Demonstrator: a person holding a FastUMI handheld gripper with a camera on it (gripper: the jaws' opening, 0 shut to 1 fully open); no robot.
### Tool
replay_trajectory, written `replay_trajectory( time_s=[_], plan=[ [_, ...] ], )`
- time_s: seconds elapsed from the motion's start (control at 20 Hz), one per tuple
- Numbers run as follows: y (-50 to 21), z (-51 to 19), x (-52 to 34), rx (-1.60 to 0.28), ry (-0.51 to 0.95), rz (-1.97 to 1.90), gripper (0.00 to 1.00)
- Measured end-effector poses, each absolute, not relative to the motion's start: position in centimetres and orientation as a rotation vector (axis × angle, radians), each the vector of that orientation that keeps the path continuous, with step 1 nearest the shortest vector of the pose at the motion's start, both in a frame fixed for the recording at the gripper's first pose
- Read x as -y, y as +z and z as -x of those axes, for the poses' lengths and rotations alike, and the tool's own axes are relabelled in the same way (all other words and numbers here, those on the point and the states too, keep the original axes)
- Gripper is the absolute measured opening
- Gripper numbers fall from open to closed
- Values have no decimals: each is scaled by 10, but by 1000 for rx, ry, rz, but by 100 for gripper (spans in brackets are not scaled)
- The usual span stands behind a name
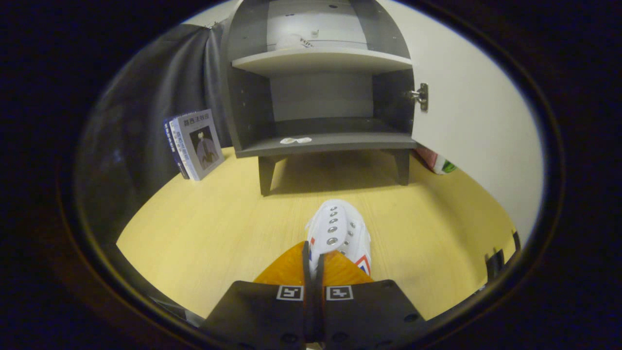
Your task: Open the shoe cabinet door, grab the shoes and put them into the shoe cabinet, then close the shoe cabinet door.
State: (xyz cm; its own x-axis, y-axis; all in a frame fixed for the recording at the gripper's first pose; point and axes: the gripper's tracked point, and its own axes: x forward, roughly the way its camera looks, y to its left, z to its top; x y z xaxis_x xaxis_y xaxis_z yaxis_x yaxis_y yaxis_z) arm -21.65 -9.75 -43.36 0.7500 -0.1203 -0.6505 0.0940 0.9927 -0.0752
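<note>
1. Gripper (314, 260): orange fingers (286, 270) nearly together, clamped on the heel edge of the white shoe (338, 233).
2. Shoe points toward the shoe cabinet (320, 97), over the yellow floor (204, 228).
3. Cabinet door (476, 121) swung open; shelves bare except a small white scrap (295, 140).
4. Books (194, 143) lean beside the cabinet.

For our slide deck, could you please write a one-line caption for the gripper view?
Gripper shut on a white shoe, facing the open shoe cabinet, door swung wide.

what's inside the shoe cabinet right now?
Open shoe cabinet: a small white scrap on the bottom shelf, no shoes. The gripper pinches the white shoe out front.
</note>
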Motion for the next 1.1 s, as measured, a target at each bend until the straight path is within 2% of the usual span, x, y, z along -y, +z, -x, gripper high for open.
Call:
replay_trajectory(
  time_s=[0.5, 0.8, 1.1],
  plan=[
    [-261, 164, 105, -505, -183, 40, 3],
    [-153, 111, 101, -318, -242, 49, 3],
    [-95, 46, 98, -189, -216, 52, 2]
  ],
)
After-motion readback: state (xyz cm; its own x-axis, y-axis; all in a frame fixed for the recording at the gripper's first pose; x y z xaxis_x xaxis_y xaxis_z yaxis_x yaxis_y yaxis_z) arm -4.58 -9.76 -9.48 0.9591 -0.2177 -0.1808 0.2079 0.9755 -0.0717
